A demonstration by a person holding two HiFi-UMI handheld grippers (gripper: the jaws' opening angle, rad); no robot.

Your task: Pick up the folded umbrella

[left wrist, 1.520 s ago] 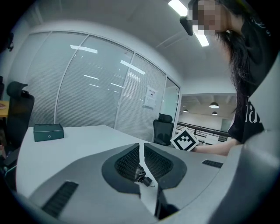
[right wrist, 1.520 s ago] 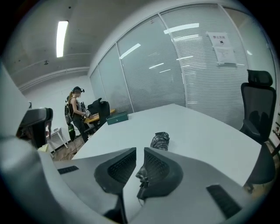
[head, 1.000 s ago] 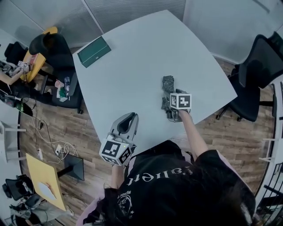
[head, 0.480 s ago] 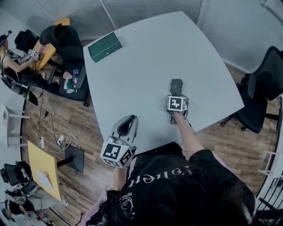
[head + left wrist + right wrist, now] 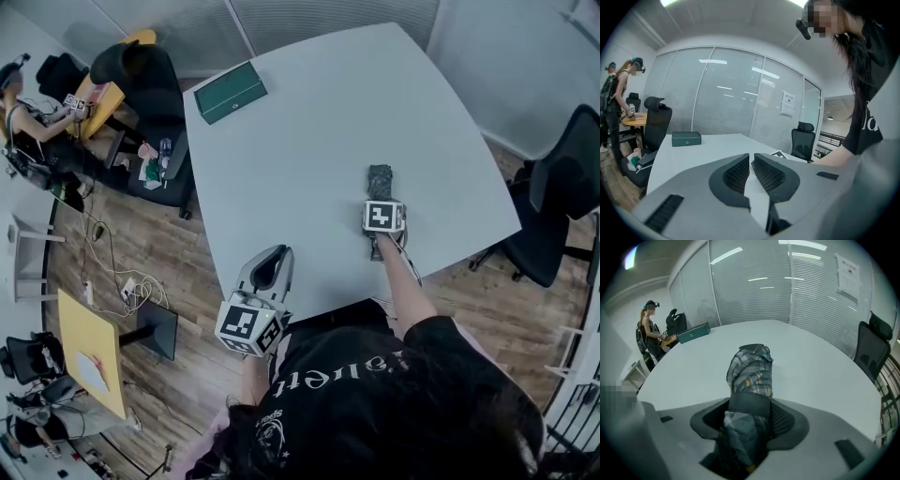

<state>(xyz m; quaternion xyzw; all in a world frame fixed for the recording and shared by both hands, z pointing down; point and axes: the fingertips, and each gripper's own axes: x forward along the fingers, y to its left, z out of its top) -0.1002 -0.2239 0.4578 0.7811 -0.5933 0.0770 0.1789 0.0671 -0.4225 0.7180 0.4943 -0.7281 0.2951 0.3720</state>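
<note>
The folded umbrella (image 5: pixel 379 176), a short plaid bundle with a dark strap, lies on the pale table (image 5: pixel 309 122) near its right front side. In the right gripper view the umbrella (image 5: pixel 752 366) runs away from me between the jaws. My right gripper (image 5: pixel 379 199) points steeply down over its near end. Its jaws (image 5: pixel 749 406) are closing, and the pads touch the bundle's sides at the strap. My left gripper (image 5: pixel 270 267) hovers at the table's front edge, well left of the umbrella. Its jaws (image 5: pixel 751 164) are shut, with nothing between them.
A dark green box (image 5: pixel 231 92) sits at the table's far left corner. Black office chairs stand at the right (image 5: pixel 562 197) and far left (image 5: pixel 150 84). A person (image 5: pixel 19 122) works at another desk to the left. Glass walls with blinds surround the room.
My right gripper has come down over the umbrella's near end and now hides it, so only the far end shows beyond the marker cube. My left gripper has barely shifted.
</note>
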